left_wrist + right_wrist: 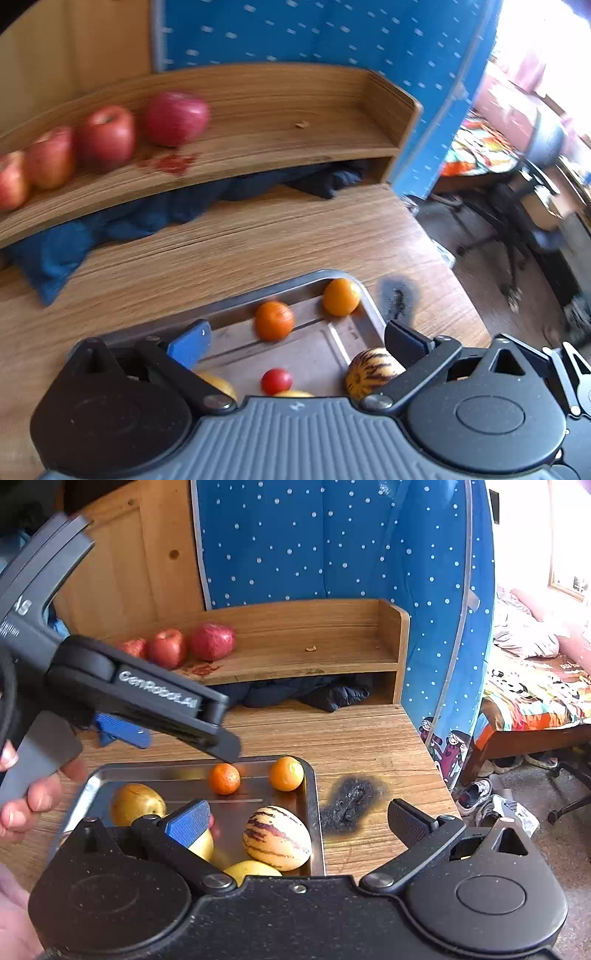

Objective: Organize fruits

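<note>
On the shelf [295, 657] at the left, red apples [212, 641] are lined up in a row. Lower down, the metal tray [314, 797] on the bench [369, 738] holds two oranges [224, 778], a yellow pear [137, 804] and a striped melon [277, 837]. The left gripper [295, 341] is held over the tray with its jaws spread wide and empty; the right gripper [295, 816] is likewise open (nothing is held between its blue and black pads). The oranges are judged light, firm and prone to rolling, so they would best be taken across the middle.
</note>
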`<state>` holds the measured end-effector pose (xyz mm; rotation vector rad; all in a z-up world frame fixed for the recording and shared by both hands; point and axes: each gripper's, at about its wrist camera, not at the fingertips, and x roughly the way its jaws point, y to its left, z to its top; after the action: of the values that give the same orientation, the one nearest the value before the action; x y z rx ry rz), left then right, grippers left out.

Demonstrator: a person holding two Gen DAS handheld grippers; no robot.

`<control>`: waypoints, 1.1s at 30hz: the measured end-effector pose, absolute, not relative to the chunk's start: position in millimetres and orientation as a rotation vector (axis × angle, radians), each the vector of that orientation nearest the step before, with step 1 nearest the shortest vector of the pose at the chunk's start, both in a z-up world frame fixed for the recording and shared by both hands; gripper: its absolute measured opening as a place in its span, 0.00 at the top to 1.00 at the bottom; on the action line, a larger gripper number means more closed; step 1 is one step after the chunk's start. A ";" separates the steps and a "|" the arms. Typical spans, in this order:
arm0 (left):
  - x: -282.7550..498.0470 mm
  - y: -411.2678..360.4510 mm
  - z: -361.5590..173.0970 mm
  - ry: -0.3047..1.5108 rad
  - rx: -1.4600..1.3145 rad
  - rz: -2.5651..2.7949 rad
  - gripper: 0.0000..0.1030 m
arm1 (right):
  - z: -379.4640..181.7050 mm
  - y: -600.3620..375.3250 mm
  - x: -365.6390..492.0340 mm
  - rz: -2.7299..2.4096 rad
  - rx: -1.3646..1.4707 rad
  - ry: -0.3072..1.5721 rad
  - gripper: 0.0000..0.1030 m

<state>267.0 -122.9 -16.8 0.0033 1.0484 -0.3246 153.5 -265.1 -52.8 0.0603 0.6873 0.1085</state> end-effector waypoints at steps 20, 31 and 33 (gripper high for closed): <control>126.0 -60.9 4.9 0.899 -0.024 0.076 0.01 | -36.8 -266.8 88.5 0.294 0.065 0.577 0.01; 65.5 -43.8 24.8 0.665 -0.034 0.103 0.01 | -26.8 -259.5 56.6 0.273 0.055 0.492 0.01; 60.5 -42.5 22.4 0.666 -0.008 0.093 0.01 | -26.4 -255.4 52.0 0.268 0.044 0.483 0.01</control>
<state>60.5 -42.5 22.4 -0.0077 0.6663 0.0934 52.0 -255.4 -26.4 0.0444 0.4828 0.2677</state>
